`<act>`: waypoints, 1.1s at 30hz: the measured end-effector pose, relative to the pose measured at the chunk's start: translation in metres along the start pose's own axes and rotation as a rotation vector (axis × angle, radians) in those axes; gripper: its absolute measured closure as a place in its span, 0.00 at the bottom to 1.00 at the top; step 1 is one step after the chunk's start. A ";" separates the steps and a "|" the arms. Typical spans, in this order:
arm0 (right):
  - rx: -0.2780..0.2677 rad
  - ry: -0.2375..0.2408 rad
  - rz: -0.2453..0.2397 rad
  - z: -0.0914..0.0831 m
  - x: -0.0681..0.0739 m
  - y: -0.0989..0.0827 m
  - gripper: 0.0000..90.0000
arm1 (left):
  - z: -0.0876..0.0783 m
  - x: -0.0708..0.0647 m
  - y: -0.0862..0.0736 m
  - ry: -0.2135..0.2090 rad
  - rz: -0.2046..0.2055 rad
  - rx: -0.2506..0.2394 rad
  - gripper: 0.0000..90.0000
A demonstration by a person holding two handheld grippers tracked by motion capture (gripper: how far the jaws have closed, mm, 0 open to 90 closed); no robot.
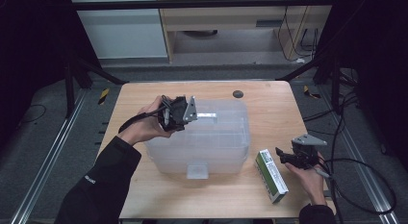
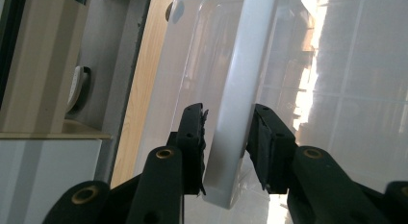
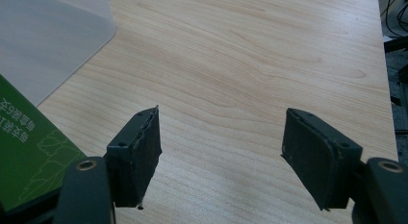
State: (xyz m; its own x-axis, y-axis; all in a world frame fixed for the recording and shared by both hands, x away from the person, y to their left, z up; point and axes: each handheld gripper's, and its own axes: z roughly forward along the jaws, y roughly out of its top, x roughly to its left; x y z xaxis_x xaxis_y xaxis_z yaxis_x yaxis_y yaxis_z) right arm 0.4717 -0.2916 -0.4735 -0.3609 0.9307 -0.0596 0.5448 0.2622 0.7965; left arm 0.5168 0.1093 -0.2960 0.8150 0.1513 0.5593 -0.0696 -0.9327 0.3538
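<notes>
At frame centre of the high view, the lidded clear bin sits on the desk. The left gripper brackets the lid's white latch, one pad touching and a slight gap at the other; lifting probably remains. The right gripper gapes empty near the green box, whose printing shows in the right gripper view.

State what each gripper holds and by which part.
The left gripper straddles the white latch handle on the clear storage box's lid; whether its pads press on it cannot be told. The right gripper is open over the table, holding nothing.
</notes>
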 end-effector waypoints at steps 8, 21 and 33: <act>-0.001 -0.001 0.002 0.000 -0.001 0.000 0.33 | 0.001 -0.001 0.002 0.003 0.009 0.007 0.78; 0.008 0.006 -0.001 0.000 -0.001 -0.004 0.35 | 0.001 -0.001 0.005 0.002 0.021 0.024 0.80; -0.007 0.027 0.001 -0.002 -0.001 -0.001 0.43 | -0.001 -0.003 0.007 0.011 0.046 0.035 0.81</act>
State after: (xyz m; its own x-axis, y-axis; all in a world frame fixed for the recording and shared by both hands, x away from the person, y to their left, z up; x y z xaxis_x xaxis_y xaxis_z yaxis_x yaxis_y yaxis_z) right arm 0.4695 -0.2935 -0.4729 -0.3804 0.9238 -0.0429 0.5401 0.2595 0.8006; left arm 0.5136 0.1024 -0.2943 0.8052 0.1117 0.5824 -0.0860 -0.9497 0.3012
